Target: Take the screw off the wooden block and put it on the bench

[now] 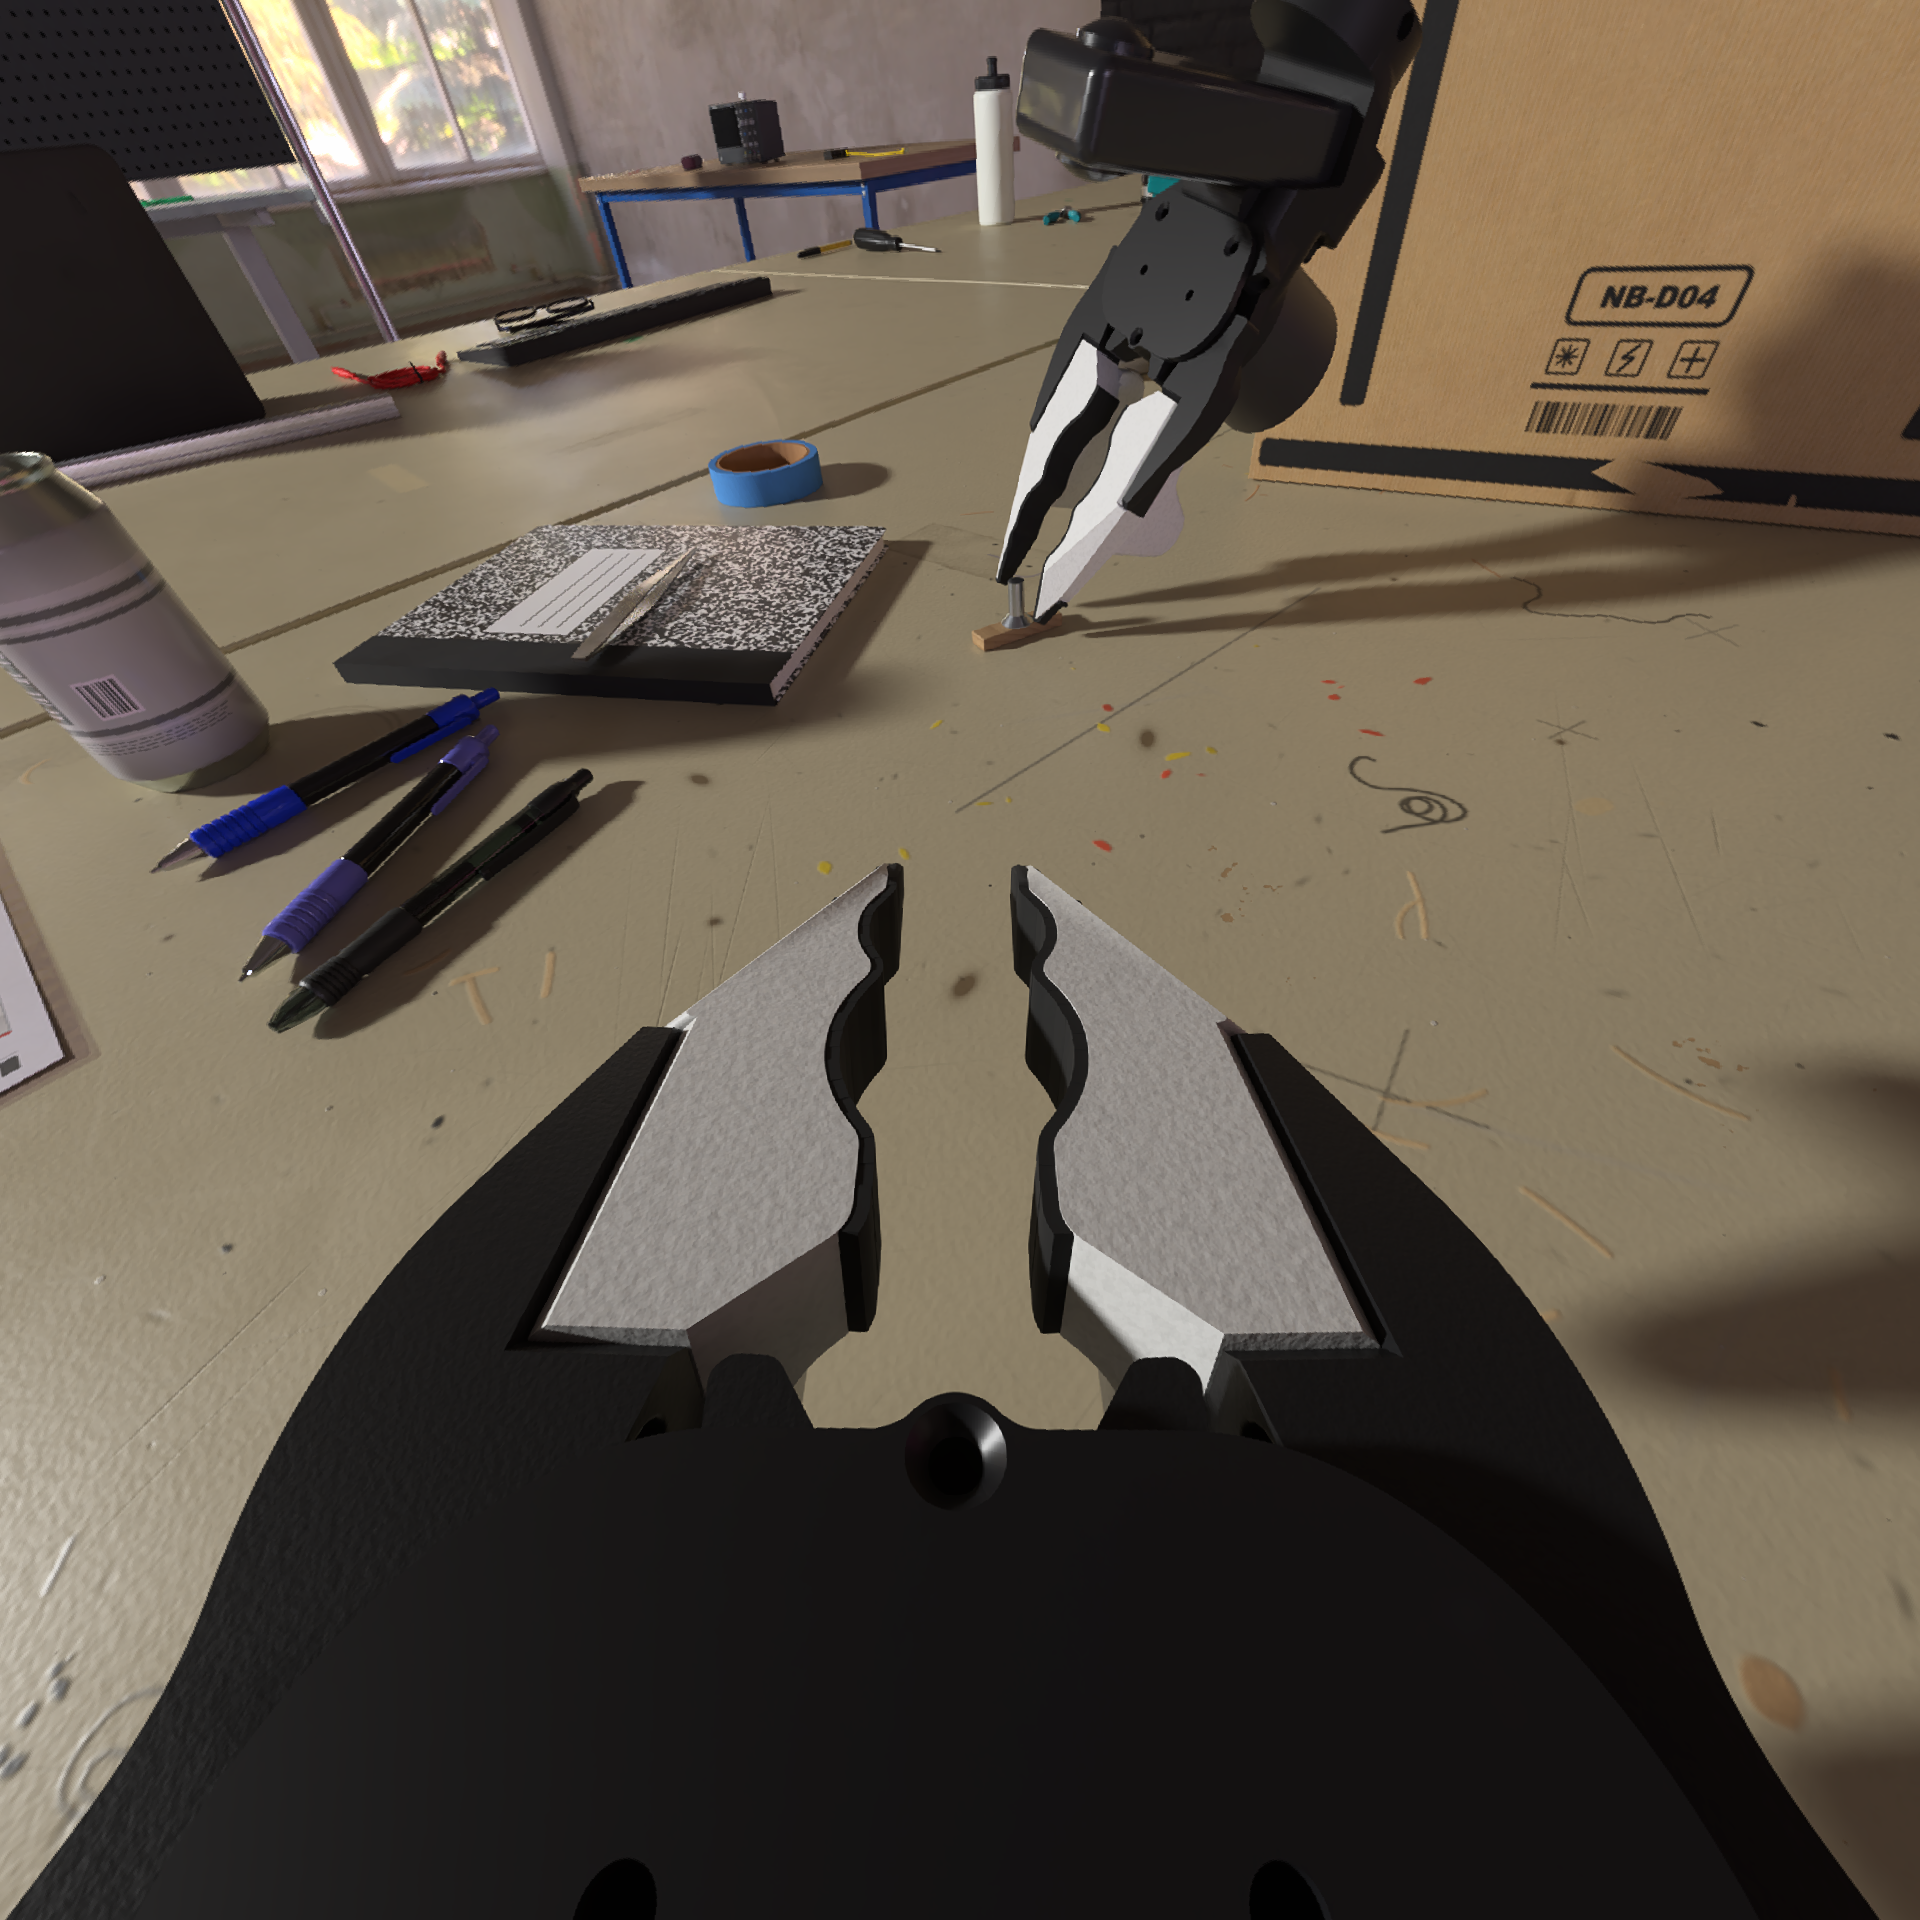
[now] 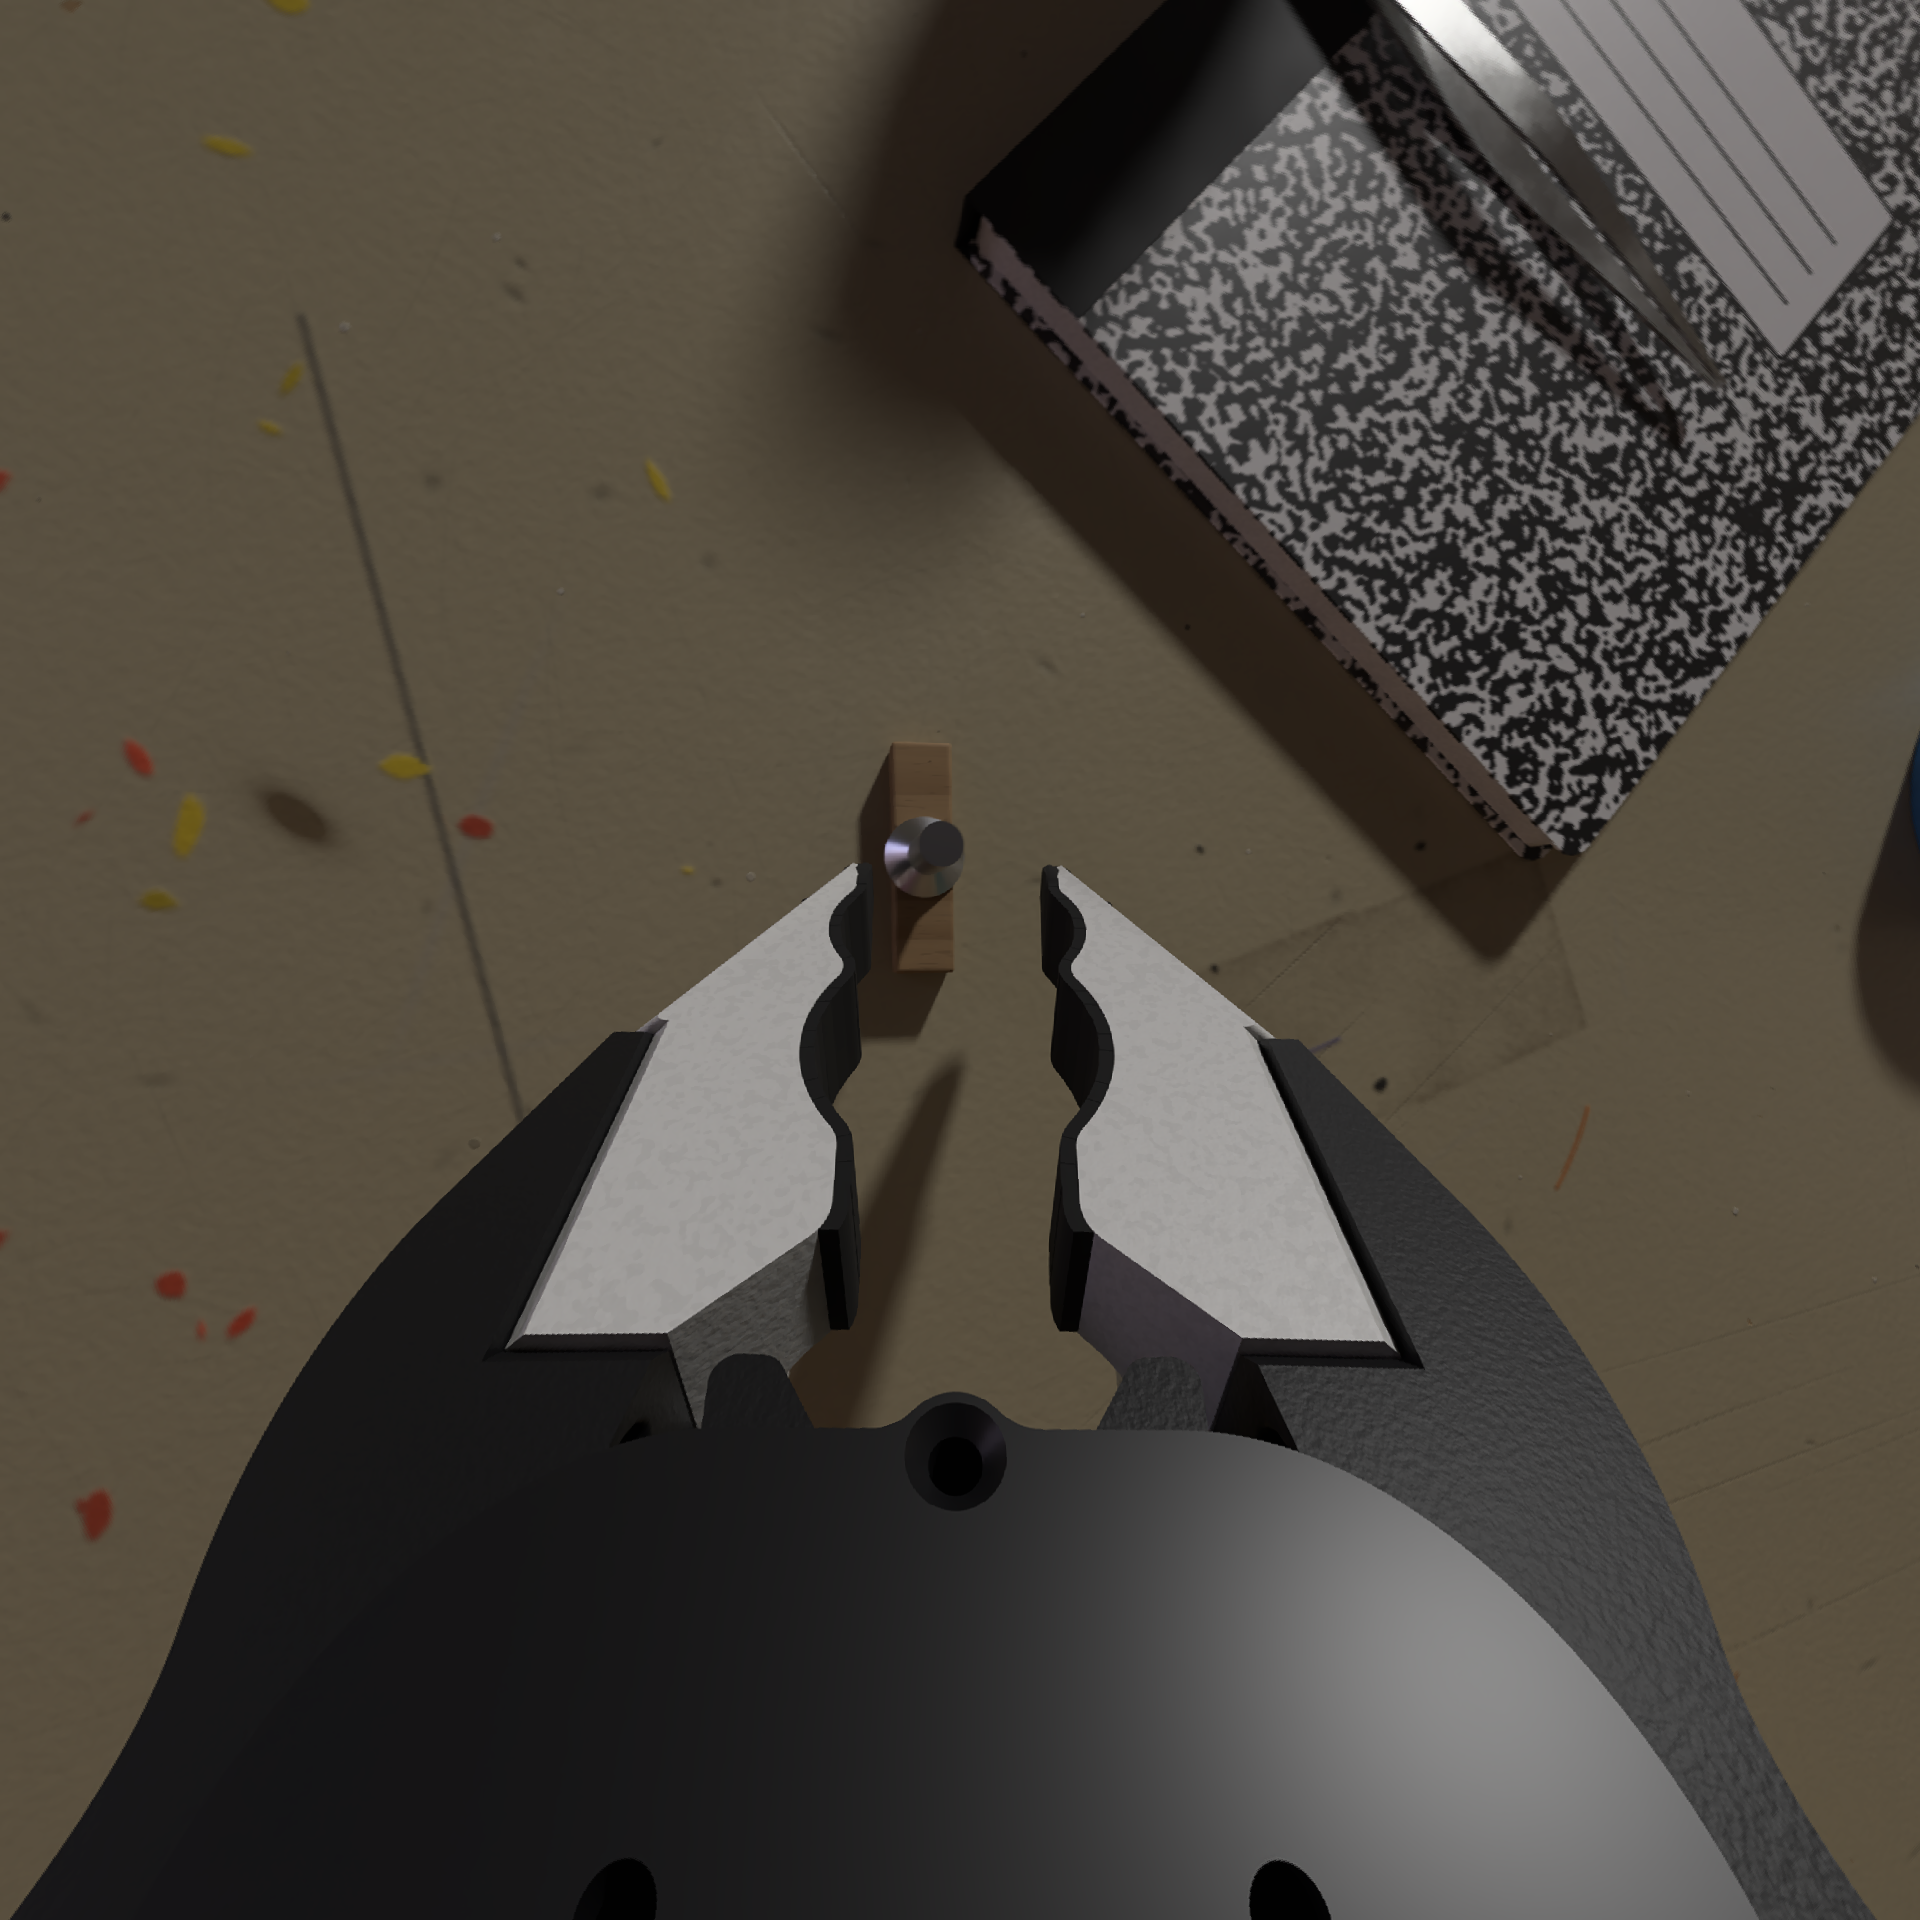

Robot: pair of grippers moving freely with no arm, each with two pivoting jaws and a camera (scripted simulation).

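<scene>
A small metal screw (image 2: 923, 855) stands upright, head down, on a thin wooden block (image 2: 921, 862) that lies flat on the tan bench (image 2: 623, 623). My right gripper (image 2: 954, 883) is open and points down over it, its fingertips either side of the screw and apart from it. In the left wrist view the right gripper (image 1: 1029, 603) straddles the screw (image 1: 1016, 601) on the block (image 1: 1013, 632). My left gripper (image 1: 958, 878) is open and empty, low over the bench and well short of the block.
A speckled notebook (image 1: 634, 613) with a metal ruler (image 1: 636, 605) on it lies left of the block. Blue tape (image 1: 766, 473), three pens (image 1: 395, 842) and a can (image 1: 104, 644) lie further left. A cardboard box (image 1: 1621, 260) stands at the right.
</scene>
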